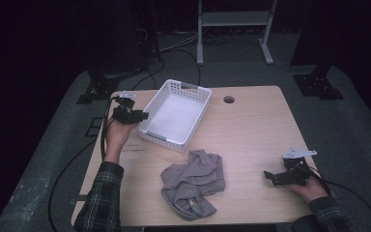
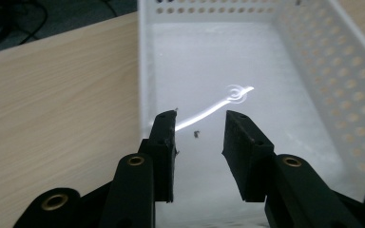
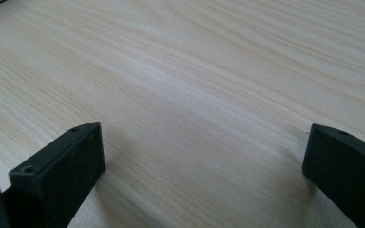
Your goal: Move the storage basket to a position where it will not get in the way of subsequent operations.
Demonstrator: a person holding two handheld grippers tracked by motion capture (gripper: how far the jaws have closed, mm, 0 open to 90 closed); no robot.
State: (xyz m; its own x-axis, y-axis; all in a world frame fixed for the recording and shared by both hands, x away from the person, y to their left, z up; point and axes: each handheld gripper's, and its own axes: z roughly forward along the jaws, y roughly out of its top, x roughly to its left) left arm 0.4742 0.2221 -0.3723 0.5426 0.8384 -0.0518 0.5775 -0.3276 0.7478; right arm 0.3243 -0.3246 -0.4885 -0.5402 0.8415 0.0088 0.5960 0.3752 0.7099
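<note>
A white perforated basket (image 1: 193,89) stands on the wooden table (image 1: 256,130) at the back left, its white floor bare apart from a tiny dark speck. My left gripper (image 1: 144,116) hovers at the basket's left wall, held up in a hand and pointing into it. In the left gripper view its jaws (image 2: 200,116) stand apart over the basket floor (image 2: 209,61) with nothing between them. A crumpled grey cloth (image 1: 193,181) lies near the table's front middle. My right gripper (image 1: 266,175) rests at the front right, jaws wide open (image 3: 202,137) over bare wood.
A round cable hole (image 1: 229,99) sits in the table behind the basket. Cables trail from both grippers off the table edges. A metal stand (image 1: 234,29) and dark equipment stand on the floor beyond.
</note>
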